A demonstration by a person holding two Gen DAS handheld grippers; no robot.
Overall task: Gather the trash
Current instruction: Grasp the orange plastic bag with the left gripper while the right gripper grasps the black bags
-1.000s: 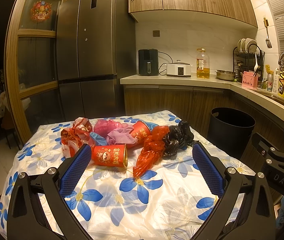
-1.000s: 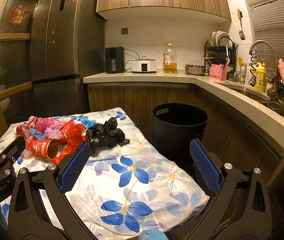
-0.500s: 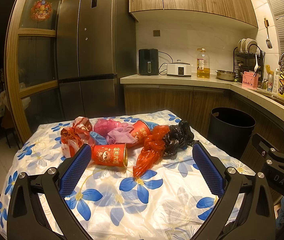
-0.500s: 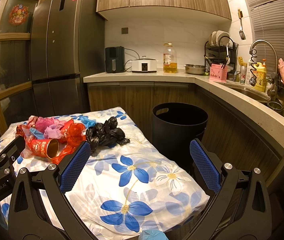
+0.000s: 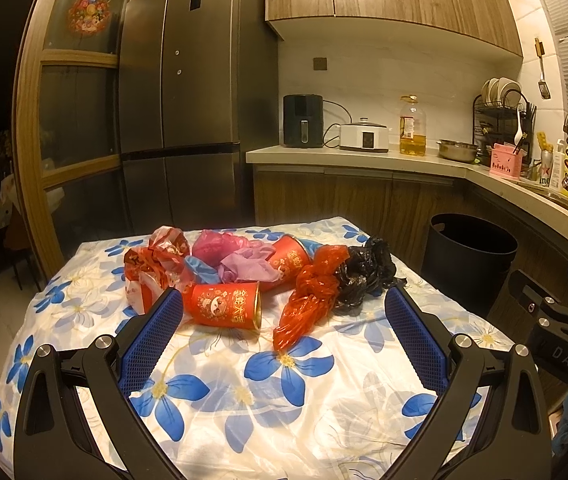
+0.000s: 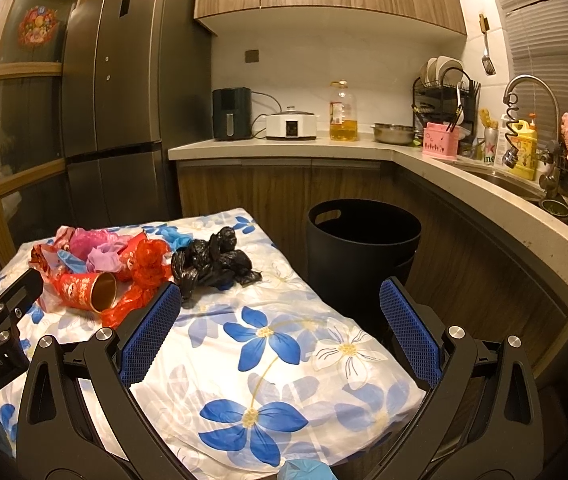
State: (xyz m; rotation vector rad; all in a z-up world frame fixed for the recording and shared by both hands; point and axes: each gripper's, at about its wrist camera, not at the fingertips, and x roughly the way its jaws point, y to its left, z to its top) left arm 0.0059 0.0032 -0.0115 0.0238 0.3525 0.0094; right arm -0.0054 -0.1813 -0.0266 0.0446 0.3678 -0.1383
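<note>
Trash lies heaped at the far middle of the table (image 5: 284,412), which is draped in a blue-flowered cloth. Nearest is a red printed can (image 5: 224,306) on its side, its open gold mouth turned to the right; a second red can (image 5: 290,258) leans behind it among a pink plastic bag (image 5: 236,254), a blue scrap (image 5: 200,270) and a red-and-white wrapper (image 5: 152,264). To the right a red plastic bag (image 5: 310,294) trails toward the near edge, touching a crumpled black plastic bag (image 6: 214,260).

The bags look very light, soft and slippery; they will likely collapse under a pinch, so a bunched knot or thick fold is the better place to grip than a loose flap. The cans look light and stiff but thin-walled, and may roll or dent; closing across the cylinder's middle seems safest.

The left gripper (image 5: 282,330) hovers over the near cloth with its fingers spread wide and nothing between them, aimed at the nearer can and the red bag. The right gripper (image 6: 280,326) is likewise wide apart and empty, with the black bag just beyond its left finger.

A black trash bin (image 6: 364,240) stands open on the floor just past the table's right edge, below the countertop (image 6: 484,196). Bare cloth ahead of both grippers gives room to approach; the gap between table edge and cabinets is narrow.
</note>
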